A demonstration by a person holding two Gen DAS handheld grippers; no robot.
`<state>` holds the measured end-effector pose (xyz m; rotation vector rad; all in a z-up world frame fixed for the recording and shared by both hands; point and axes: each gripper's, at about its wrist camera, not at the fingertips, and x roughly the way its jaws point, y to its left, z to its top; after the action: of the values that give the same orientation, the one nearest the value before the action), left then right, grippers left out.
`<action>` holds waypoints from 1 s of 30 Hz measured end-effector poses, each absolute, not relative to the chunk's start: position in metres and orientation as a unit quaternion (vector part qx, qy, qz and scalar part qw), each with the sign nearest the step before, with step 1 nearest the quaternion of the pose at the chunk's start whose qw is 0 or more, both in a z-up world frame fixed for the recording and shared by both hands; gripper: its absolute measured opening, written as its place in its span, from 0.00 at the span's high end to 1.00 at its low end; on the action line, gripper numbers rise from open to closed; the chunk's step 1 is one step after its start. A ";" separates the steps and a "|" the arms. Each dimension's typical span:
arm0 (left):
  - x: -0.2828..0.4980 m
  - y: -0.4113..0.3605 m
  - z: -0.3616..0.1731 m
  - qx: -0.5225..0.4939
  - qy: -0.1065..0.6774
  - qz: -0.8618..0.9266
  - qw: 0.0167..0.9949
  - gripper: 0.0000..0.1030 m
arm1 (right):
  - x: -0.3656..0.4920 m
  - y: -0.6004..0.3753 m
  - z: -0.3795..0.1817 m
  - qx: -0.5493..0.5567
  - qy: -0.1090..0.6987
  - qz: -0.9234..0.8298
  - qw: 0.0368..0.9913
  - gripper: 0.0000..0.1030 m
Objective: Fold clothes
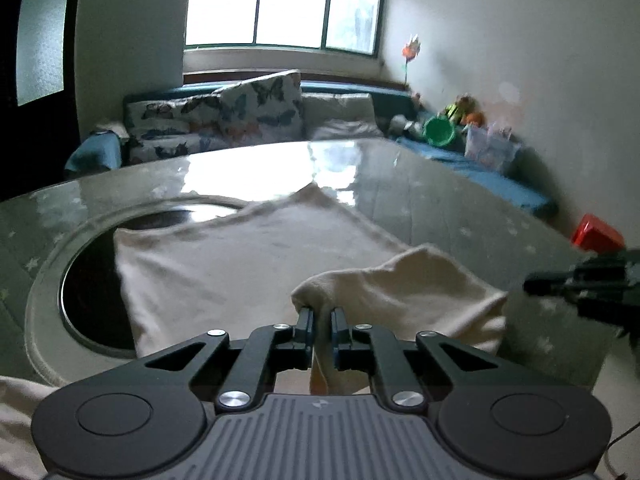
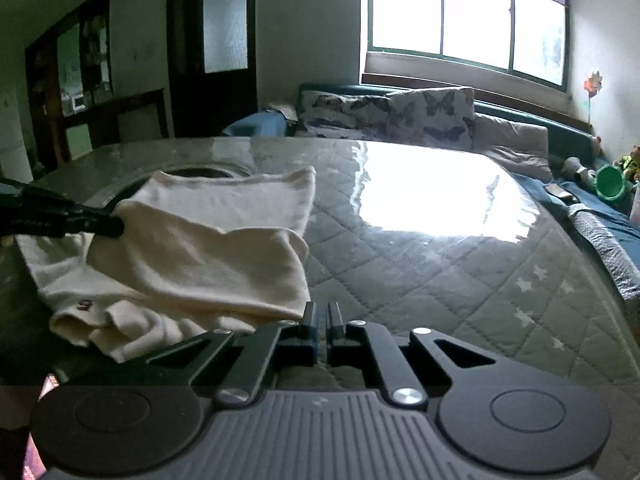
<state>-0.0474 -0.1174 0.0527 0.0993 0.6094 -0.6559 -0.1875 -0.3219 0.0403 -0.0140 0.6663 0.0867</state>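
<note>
Item: cream garment (image 2: pixel 208 248), part-folded on glass-topped quilted table (image 2: pixel 460 280), one flap lifted over its body. Left gripper (image 1: pixel 321 314) pinches flap's edge; right gripper (image 2: pixel 323 310) clenched, holding nothing. Handling: carry flap across level, align edges, lower before releasing

The quilted table (image 2: pixel 460 280) lies bare right of the cream garment (image 2: pixel 208 256), giving open passage. The left gripper (image 2: pixel 116 224), clamped on the fold, blocks the garment's left side.
</note>
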 end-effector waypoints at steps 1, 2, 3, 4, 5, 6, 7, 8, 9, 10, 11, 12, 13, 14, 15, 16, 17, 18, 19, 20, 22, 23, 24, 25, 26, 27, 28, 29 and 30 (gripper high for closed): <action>-0.046 -0.117 0.054 0.047 0.295 -0.316 0.901 0.91 | -0.188 -0.321 0.040 -0.009 0.326 0.042 0.944 0.89; -0.044 -0.118 0.054 0.047 0.297 -0.314 0.901 0.91 | -0.189 -0.320 0.040 -0.010 0.325 0.041 0.945 0.79; -0.042 -0.119 0.055 0.046 0.300 -0.312 0.900 0.91 | -0.190 -0.320 0.041 -0.012 0.324 0.041 0.945 0.70; -0.042 -0.119 0.057 0.044 0.299 -0.314 0.900 0.91 | -0.191 -0.319 0.041 -0.014 0.323 0.040 0.945 0.69; -0.042 -0.119 0.060 0.040 0.297 -0.317 0.900 0.91 | -0.190 -0.318 0.039 -0.016 0.323 0.039 0.946 0.69; -0.042 -0.120 0.062 0.038 0.293 -0.320 0.900 0.91 | -0.187 -0.316 0.036 -0.017 0.323 0.037 0.946 0.69; -0.043 -0.120 0.066 0.038 0.288 -0.323 0.901 0.91 | -0.184 -0.316 0.034 -0.016 0.322 0.037 0.946 0.69; -0.043 -0.121 0.069 0.038 0.284 -0.327 0.901 0.91 | -0.181 -0.315 0.032 -0.013 0.322 0.037 0.946 0.69; -0.043 -0.122 0.073 0.039 0.281 -0.329 0.901 0.91 | -0.179 -0.315 0.031 -0.011 0.321 0.037 0.946 0.70; -0.042 -0.123 0.077 0.040 0.277 -0.331 0.901 0.91 | -0.176 -0.315 0.030 -0.009 0.319 0.036 0.947 0.70; -0.042 -0.125 0.080 0.041 0.274 -0.333 0.902 0.91 | -0.174 -0.315 0.029 -0.005 0.318 0.037 0.947 0.72; -0.042 -0.126 0.083 0.041 0.269 -0.334 0.902 0.91 | -0.172 -0.316 0.029 0.000 0.316 0.037 0.948 0.79; -0.042 -0.127 0.087 0.042 0.264 -0.335 0.904 0.91 | -0.171 -0.316 0.029 0.002 0.315 0.036 0.948 0.81; -0.042 -0.128 0.091 0.042 0.259 -0.336 0.905 0.91 | -0.170 -0.316 0.030 0.003 0.314 0.034 0.949 0.85; -0.041 -0.128 0.094 0.041 0.254 -0.336 0.906 0.91 | -0.172 -0.316 0.031 0.001 0.310 0.028 0.950 0.87; -0.041 -0.128 0.098 0.040 0.250 -0.337 0.907 0.91 | -0.174 -0.315 0.033 -0.003 0.304 0.023 0.952 0.87; -0.040 -0.128 0.101 0.037 0.245 -0.338 0.908 0.91 | -0.177 -0.314 0.035 -0.008 0.298 0.019 0.954 0.90; -0.040 -0.127 0.104 0.034 0.242 -0.340 0.908 0.91 | -0.180 -0.314 0.038 -0.014 0.292 0.014 0.956 0.93; -0.040 -0.125 0.106 0.030 0.240 -0.341 0.909 0.91 | -0.183 -0.312 0.040 -0.021 0.289 0.010 0.957 0.93; -0.039 -0.123 0.107 0.025 0.240 -0.342 0.908 0.91 | -0.185 -0.310 0.041 -0.029 0.287 0.006 0.957 0.94; -0.039 -0.119 0.105 0.015 0.248 -0.344 0.905 0.91 | -0.190 -0.306 0.043 -0.041 0.287 0.002 0.957 0.96; -0.039 -0.117 0.101 0.013 0.255 -0.342 0.904 0.91 | -0.191 -0.305 0.042 -0.045 0.289 0.001 0.956 0.96; -0.039 -0.115 0.096 0.015 0.264 -0.338 0.903 0.91 | -0.192 -0.304 0.042 -0.050 0.291 -0.001 0.955 0.96; -0.039 -0.113 0.089 0.018 0.273 -0.333 0.902 0.91 | -0.193 -0.303 0.041 -0.052 0.293 -0.001 0.955 0.96; -0.039 -0.111 0.083 0.019 0.286 -0.329 0.900 0.91 | -0.195 -0.303 0.040 -0.052 0.297 0.003 0.953 0.96; -0.038 -0.109 0.077 0.019 0.299 -0.323 0.898 0.91 | -0.195 -0.303 0.039 -0.048 0.302 0.008 0.952 0.96; -0.036 -0.107 0.069 0.021 0.312 -0.316 0.896 0.90 | -0.195 -0.304 0.040 -0.044 0.305 0.011 0.951 0.96; -0.034 -0.105 0.062 0.024 0.322 -0.309 0.895 0.90 | -0.194 -0.305 0.042 -0.040 0.308 0.013 0.950 0.96; -0.032 -0.104 0.057 0.026 0.331 -0.303 0.893 0.90 | -0.193 -0.305 0.043 -0.036 0.310 0.016 0.950 0.96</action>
<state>-0.0321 -0.1038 0.0566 0.0550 0.6872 -0.6280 -0.1934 -0.3055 0.0431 -0.0724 0.6316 0.0318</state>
